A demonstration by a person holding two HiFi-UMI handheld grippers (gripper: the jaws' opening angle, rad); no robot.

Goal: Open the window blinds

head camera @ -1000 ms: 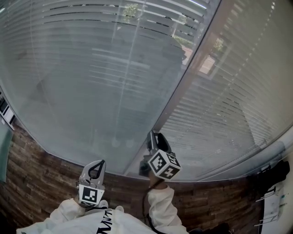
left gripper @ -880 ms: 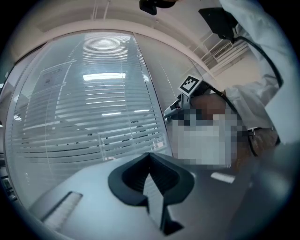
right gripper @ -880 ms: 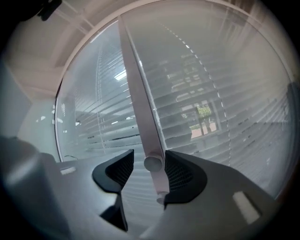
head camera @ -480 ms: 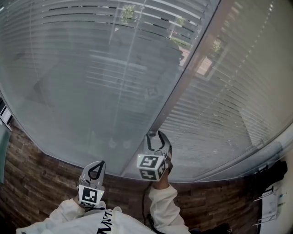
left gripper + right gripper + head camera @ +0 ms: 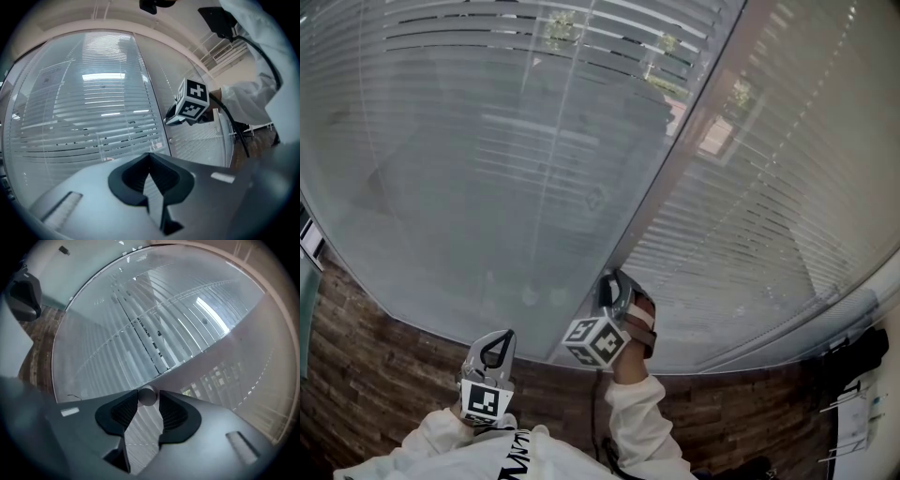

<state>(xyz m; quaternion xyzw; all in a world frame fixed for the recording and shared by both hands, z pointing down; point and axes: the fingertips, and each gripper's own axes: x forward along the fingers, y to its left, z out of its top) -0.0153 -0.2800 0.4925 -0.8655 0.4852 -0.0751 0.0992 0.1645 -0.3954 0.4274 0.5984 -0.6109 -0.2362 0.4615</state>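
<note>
The right gripper (image 5: pixel 617 289) is closing its jaws on a small round knob (image 5: pixel 147 396), and the tips look snug against it. The knob sits on the window frame (image 5: pixel 675 169). The blinds (image 5: pixel 487 141) hang behind glass on both sides of the knob. The left gripper (image 5: pixel 497 349) waits below and left of the knob, jaws pressed together, holding nothing.
</note>
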